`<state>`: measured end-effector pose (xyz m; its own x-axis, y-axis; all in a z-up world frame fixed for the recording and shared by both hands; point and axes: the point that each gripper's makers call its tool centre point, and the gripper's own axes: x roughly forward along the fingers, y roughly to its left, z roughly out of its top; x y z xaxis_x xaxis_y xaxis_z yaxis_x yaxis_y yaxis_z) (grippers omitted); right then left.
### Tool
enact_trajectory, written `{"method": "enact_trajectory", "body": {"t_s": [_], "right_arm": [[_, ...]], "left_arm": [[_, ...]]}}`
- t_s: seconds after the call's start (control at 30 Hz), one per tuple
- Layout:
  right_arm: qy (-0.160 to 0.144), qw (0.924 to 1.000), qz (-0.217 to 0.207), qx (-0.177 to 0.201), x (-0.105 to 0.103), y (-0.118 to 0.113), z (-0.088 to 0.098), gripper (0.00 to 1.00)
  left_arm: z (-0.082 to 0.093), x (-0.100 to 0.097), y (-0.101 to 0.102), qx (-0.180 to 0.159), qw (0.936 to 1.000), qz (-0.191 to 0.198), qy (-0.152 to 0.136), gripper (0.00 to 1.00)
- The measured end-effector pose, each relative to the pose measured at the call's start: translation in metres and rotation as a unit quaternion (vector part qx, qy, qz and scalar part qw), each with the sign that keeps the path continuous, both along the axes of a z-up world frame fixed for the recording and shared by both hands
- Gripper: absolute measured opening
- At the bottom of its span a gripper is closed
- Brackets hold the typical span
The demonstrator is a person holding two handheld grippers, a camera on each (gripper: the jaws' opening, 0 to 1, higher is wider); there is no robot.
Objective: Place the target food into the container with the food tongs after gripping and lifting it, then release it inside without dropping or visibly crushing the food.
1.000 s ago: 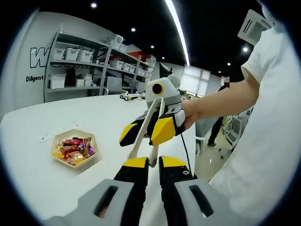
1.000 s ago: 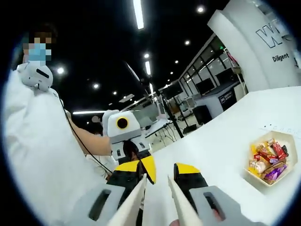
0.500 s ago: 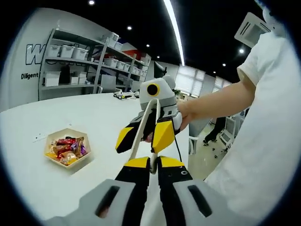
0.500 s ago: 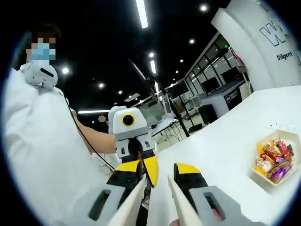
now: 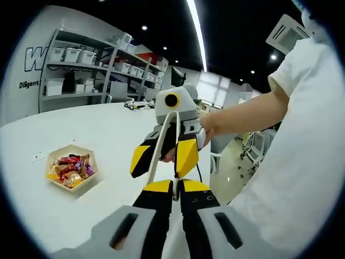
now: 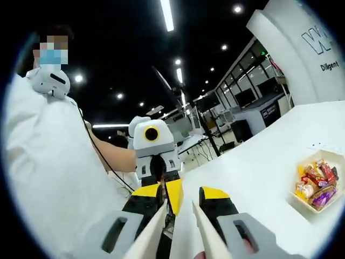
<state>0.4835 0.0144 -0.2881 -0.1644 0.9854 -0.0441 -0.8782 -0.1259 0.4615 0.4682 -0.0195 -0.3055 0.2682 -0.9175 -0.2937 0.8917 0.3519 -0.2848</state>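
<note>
Above the white table [image 5: 108, 129], right gripper [image 5: 161, 156] clasps cream tongs [image 6: 178, 229], left gripper [image 5: 171, 195] pinching their tip; next, reach the hexagonal snack tray [image 5: 70, 171].

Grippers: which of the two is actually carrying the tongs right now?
The right gripper: the cream tongs run up between its jaws. The left gripper only pinches their tips.

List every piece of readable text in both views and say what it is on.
"W": start of large outlined lettering on the white wall in the left gripper view; the rest is hidden behind the shelf rack.
"Diligent": small dark print on the same wall, below the large letters, in both views; it runs out of the right gripper view.
Dark sign on a distant counter: too small to read.
Snack wrappers in the tray: print too blurred to read.
</note>
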Motion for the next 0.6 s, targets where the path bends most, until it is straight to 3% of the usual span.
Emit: {"method": "enact_trajectory", "body": {"t_s": [0.6], "right_arm": [[-0.005, 0.9999, 0.01, -0.005, -0.0028, 0.0016, 0.0019, 0.26]], "left_arm": [[0.0032, -0.0066, 0.0004, -0.012, 0.9998, -0.013, 0.006, 0.0]]}}
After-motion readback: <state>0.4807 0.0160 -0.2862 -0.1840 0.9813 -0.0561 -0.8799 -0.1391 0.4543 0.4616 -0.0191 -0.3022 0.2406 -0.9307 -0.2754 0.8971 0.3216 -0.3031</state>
